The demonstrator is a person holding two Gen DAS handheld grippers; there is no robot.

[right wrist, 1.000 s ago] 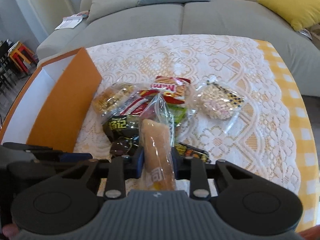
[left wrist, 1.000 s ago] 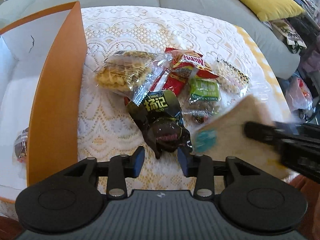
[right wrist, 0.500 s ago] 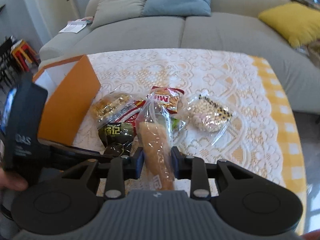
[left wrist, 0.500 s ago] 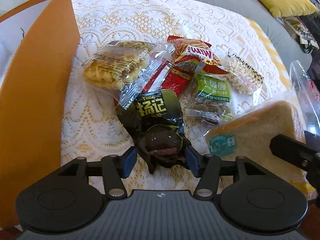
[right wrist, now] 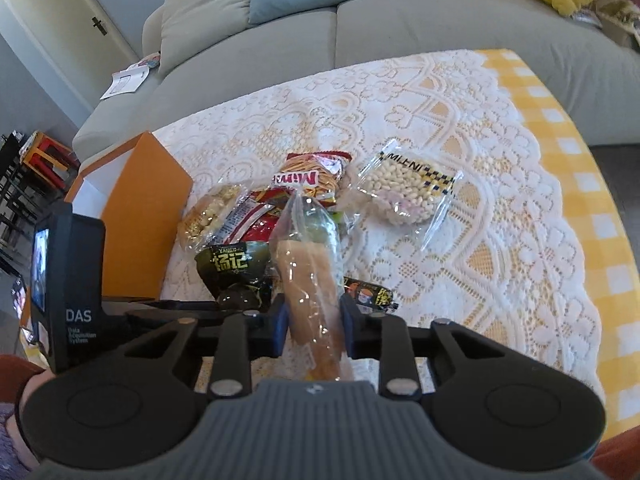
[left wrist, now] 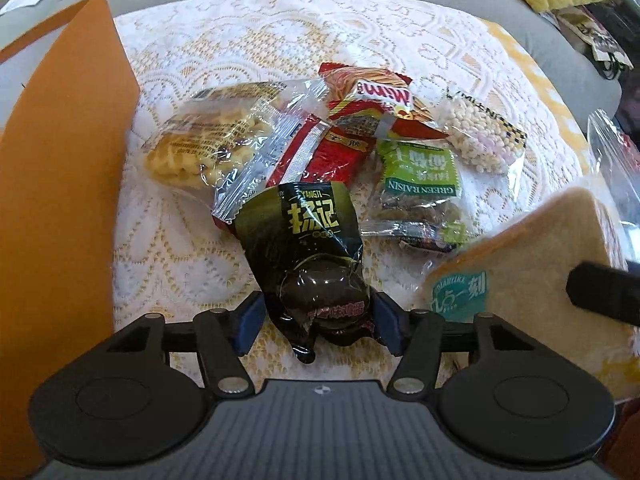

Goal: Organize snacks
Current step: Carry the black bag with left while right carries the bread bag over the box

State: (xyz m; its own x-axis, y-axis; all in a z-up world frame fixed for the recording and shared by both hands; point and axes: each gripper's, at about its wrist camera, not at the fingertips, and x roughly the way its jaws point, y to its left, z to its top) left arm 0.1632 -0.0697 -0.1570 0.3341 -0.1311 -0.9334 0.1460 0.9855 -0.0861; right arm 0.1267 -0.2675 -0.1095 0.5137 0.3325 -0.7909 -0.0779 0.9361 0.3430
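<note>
— Grey sofa behind, white lace cloth over yellow check on the bench (right wrist: 500,216), snacks heaped in the middle. Which claw is set for the next pick?

— Left claw (left wrist: 316,322). Its jaws are closing, the blue pads either side of the dark green-black crinkled foil packet with a round lump (left wrist: 316,276); a gap shows beside the left pad, so I judge it not yet gripped.

— How does that packet lie?

— Long axis runs straight away from the claw, lump end nearest, printed end pointing into the heap. The jaws cross it squarely.

— And the right claw (right wrist: 313,330)?

— Clamped on the clear-bagged slice of pale bread with a teal sticker (left wrist: 532,264), held on edge, just right of the left claw; its reading says closing too.

— Beyond the dark packet?

— Touching its far end, a clear bag of yellow waffle biscuits (left wrist: 200,144) and a red wrapper (left wrist: 336,152); right of those a green raisin packet (left wrist: 420,184), a red-and-white crisp bag (left wrist: 372,96), a clear bag of pale round puffs (left wrist: 480,140). To the left stands the orange cardboard box (left wrist: 60,184), open, likely the destination.
</note>
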